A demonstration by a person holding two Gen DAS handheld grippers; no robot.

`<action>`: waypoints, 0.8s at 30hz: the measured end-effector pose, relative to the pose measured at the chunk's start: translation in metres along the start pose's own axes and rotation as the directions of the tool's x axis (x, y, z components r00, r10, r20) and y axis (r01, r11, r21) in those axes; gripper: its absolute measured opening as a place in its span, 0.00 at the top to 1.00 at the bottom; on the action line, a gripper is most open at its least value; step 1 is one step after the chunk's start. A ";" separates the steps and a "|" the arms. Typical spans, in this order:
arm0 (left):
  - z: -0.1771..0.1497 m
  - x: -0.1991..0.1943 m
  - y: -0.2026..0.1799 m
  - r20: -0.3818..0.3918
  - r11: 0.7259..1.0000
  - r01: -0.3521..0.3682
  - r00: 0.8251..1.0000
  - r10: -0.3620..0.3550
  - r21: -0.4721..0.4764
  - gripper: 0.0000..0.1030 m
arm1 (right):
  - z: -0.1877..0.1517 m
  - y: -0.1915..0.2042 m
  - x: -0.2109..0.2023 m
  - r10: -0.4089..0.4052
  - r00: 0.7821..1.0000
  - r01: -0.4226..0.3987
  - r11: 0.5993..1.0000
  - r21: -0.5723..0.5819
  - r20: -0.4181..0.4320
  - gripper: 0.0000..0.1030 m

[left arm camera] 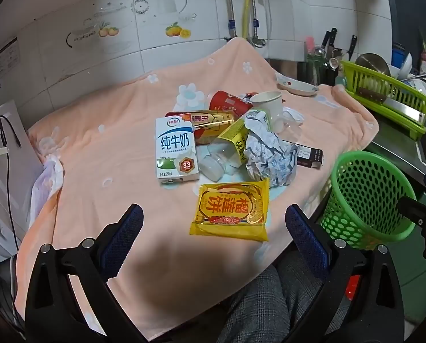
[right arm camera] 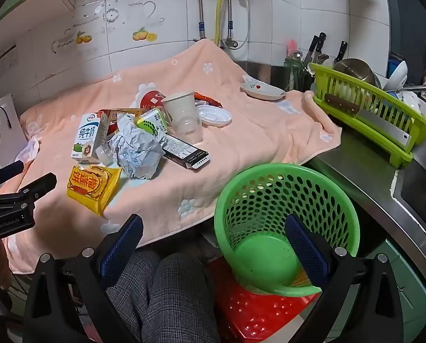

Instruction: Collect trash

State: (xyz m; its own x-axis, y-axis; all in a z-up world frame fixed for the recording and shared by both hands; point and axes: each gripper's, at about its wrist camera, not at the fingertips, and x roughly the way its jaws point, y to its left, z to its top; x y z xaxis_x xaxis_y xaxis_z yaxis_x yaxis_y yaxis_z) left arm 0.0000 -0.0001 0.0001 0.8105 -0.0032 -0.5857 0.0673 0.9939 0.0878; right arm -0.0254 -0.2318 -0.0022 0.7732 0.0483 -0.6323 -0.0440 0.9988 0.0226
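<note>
A heap of trash lies on a peach cloth [left arm camera: 104, 154]: a yellow snack packet [left arm camera: 232, 209] nearest me, a white milk carton [left arm camera: 176, 150], crumpled paper [left arm camera: 270, 154], a clear plastic bottle [left arm camera: 221, 160], a gold can [left arm camera: 213, 118], a paper cup [left arm camera: 270, 105] and a dark flat box [left arm camera: 310, 155]. My left gripper [left arm camera: 214, 235] hangs open just short of the yellow packet, nothing between its fingers. My right gripper [right arm camera: 213, 245] is open over the person's knees, its right finger in front of the green mesh basket [right arm camera: 270, 183]. The packet [right arm camera: 93, 185] and carton [right arm camera: 88, 138] show left in the right wrist view.
A green dish rack [right arm camera: 367, 105] with a cleaver and bowls stands at the right by a steel sink. A small plate [right arm camera: 263, 90] rests at the cloth's far edge. A red stool [right arm camera: 258, 311] bears the basket. Tiled wall behind; white appliance at left.
</note>
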 end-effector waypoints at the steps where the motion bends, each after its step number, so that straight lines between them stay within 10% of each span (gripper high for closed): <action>1: 0.000 0.000 0.000 0.001 1.000 0.001 1.000 -0.001 0.000 0.05 | 0.000 0.000 0.000 -0.001 1.000 0.001 1.000 -0.001 0.003 0.07; 24: 0.001 -0.003 0.003 -0.001 1.000 0.003 1.000 -0.003 -0.010 0.05 | -0.004 -0.001 0.003 0.000 1.000 0.000 1.000 -0.003 0.005 0.07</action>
State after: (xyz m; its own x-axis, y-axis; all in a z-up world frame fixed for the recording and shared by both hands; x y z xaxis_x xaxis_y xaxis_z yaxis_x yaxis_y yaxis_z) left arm -0.0017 0.0032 0.0029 0.8098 -0.0062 -0.5867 0.0641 0.9949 0.0780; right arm -0.0254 -0.2327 -0.0069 0.7763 0.0488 -0.6285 -0.0462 0.9987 0.0204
